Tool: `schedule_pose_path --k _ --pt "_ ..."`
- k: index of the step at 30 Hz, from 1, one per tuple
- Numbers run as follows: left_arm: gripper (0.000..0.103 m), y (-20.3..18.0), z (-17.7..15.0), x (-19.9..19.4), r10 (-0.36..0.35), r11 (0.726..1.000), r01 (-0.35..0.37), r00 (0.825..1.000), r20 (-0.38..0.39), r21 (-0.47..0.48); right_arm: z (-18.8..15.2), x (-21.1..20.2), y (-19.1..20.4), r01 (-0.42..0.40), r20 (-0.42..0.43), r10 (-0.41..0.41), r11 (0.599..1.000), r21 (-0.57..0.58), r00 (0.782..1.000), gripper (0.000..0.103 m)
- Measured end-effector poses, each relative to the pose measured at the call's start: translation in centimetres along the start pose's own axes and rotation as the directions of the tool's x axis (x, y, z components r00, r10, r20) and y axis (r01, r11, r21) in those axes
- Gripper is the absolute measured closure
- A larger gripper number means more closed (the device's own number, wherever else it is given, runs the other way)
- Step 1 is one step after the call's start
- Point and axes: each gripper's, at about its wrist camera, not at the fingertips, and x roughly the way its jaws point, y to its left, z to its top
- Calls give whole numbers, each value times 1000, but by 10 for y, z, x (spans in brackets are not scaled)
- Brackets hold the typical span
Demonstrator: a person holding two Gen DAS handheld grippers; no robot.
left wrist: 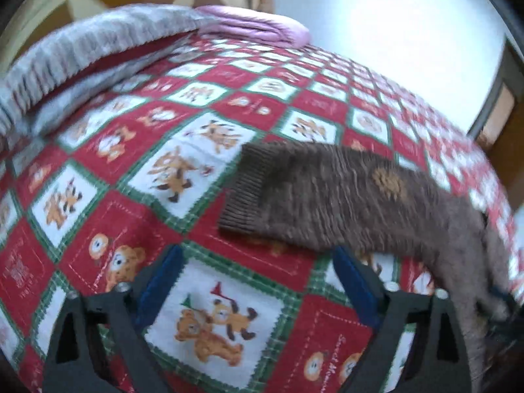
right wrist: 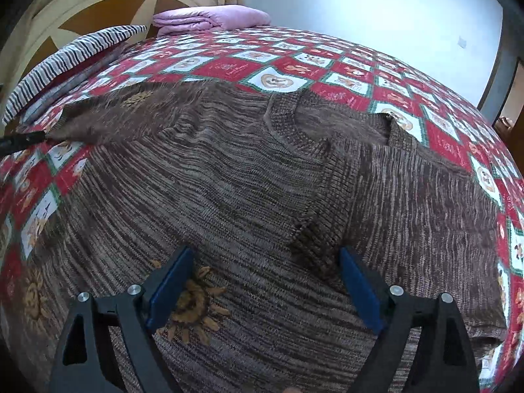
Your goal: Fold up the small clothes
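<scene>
Right wrist view: a brown knitted sweater [right wrist: 235, 177] is spread flat on the bed cover [right wrist: 288, 62], neck toward the far side. One sleeve [right wrist: 330, 209] is already laid across the body, its cuff just in front of the right gripper [right wrist: 265, 281]. The jaws stand wide apart and nothing is gripped; only knit lies beneath them.

Left wrist view: the other sleeve [left wrist: 327, 193] is stretched out over the checked cover, cuff pointing away from the body. The left gripper [left wrist: 258, 281] is released too, jaws apart over bare cover, just short of the sleeve. The frame is blurred, so exact contact cannot be told.

Step in hand, as judged: second sleeve to be folded in.
- The cuff is best taken near its ribbed edge, one layer only, cover cloth left out of the pinch.
- The sleeve should be carried low and laid across the chest, matching the first.
- The body may need pinning by the right gripper so the knit is not dragged.
- Risk: loose knit stretches and bunches at the shoulder.
</scene>
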Motion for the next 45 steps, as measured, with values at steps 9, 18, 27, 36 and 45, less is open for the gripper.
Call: schedule_pose_path --k 9,18,27,36,45 --pt "51 7 4 31 -171 958 155 984 -46 -239 -13 -11 2 18 38 -18 1000 -2 999 12" --pt "97 19 19 48 -174 937 162 985 -11 -310 -13 -12 2 32 52 -32 999 0 998 11" --pt "98 4 45 14 -167 935 180 984 69 -307 -14 -50 -33 -80 143 58 985 154 988 11" --pt "98 -83 79 -20 -154 975 178 973 174 -132 -51 -112 -95 12 230 -90 948 317 969 11" --pt "98 -196 66 -43 -241 969 223 950 200 105 -85 -99 -111 -4 193 -75 924 381 978 11"
